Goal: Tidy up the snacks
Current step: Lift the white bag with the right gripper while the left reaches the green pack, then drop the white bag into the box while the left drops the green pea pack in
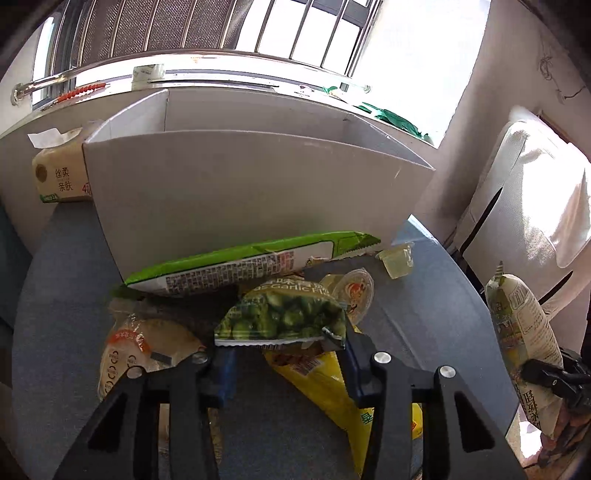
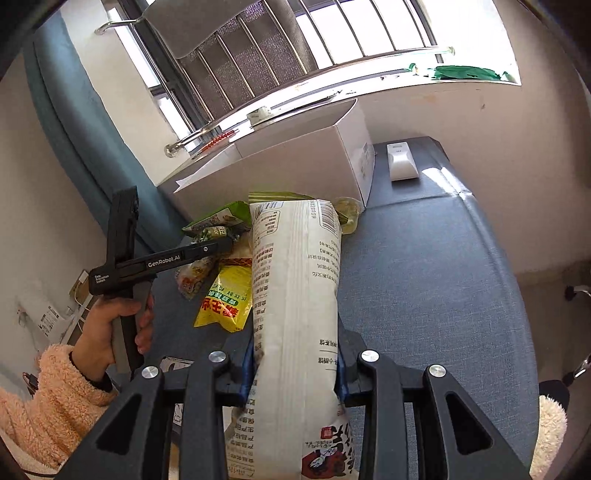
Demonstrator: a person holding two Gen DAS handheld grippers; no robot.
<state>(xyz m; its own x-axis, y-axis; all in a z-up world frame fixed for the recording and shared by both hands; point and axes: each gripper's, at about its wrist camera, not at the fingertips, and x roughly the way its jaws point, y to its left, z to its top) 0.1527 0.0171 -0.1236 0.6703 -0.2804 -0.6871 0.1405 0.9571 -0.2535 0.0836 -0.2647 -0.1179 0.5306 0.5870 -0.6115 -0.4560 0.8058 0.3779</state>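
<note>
Overhead, barred window; blue tabletop.

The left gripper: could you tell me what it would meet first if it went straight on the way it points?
The left gripper is open around the green pea bag, whose near edge lies between its fingertips, so that comes first. Beyond it are the long green packet and the white box; depth is unclear.

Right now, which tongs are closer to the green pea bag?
Left. The left tongs sit right at the green pea bag, open around its edge. The right tongs are off to the side, gripping a white bag.
</note>
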